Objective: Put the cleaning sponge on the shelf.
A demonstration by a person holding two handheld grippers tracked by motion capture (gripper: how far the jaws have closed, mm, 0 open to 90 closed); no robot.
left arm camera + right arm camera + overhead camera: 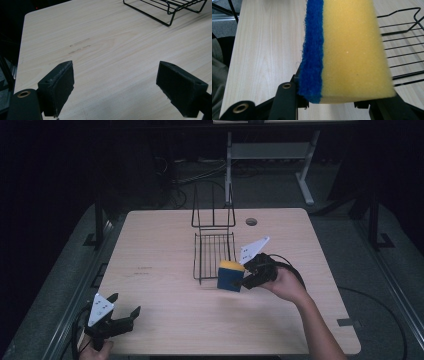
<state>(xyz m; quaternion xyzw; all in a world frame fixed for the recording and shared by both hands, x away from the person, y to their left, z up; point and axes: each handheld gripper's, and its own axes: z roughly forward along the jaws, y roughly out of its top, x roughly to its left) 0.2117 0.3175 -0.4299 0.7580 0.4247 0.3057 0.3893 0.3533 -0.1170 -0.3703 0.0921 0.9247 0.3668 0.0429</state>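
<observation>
The yellow foam sponge with a blue scouring layer sits clamped between the jaws of the right gripper, held over the middle of the pale wooden desk, just beside the near right corner of the black wire rack. In the right gripper view the sponge stands on edge, its blue layer to the left. The left gripper hovers at the desk's near left corner, jaws spread wide with nothing between them.
</observation>
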